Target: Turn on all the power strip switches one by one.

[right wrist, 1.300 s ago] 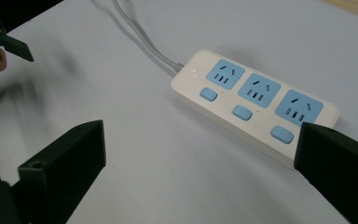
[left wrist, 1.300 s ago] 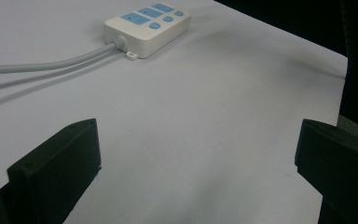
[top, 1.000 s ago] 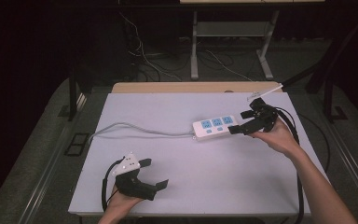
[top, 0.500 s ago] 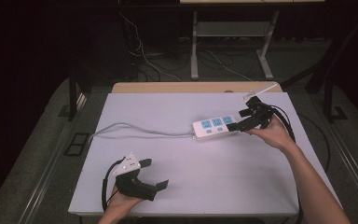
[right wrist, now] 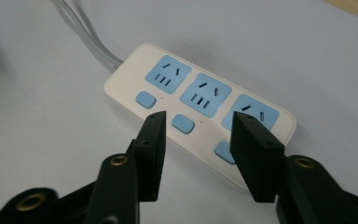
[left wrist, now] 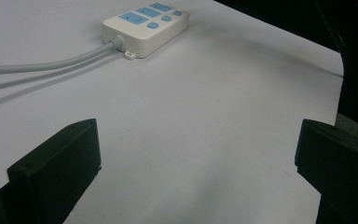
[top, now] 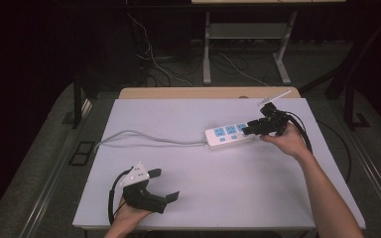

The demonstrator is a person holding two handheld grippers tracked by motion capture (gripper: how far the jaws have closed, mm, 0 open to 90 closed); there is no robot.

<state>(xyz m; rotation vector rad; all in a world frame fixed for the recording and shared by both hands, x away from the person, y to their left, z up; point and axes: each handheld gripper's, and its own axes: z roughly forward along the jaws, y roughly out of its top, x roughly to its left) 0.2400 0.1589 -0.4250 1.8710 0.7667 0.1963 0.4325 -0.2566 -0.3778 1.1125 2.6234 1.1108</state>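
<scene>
White table (top: 188, 109) on grey floor (top: 39, 168), dark room, metal-legged bench (top: 248, 29) behind, loose floor cables (top: 158, 59)

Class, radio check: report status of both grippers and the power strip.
Left gripper open, idle. Right gripper over power strip, jaws just closing, nothing between them. Nothing in the way.

white table (top: 238, 198), wooden desk edge (top: 188, 92), floor cables (top: 228, 67), metal frame legs (top: 207, 54)

The power strip (top: 229, 135) lies flat on the table (top: 258, 198), right of centre, its 3 sockets facing up. Its cable (top: 144, 136) runs left across the table. The right gripper (top: 254, 129) sits over the strip's right end; the left gripper (top: 164, 184) rests near the front-left edge, well apart.
</scene>
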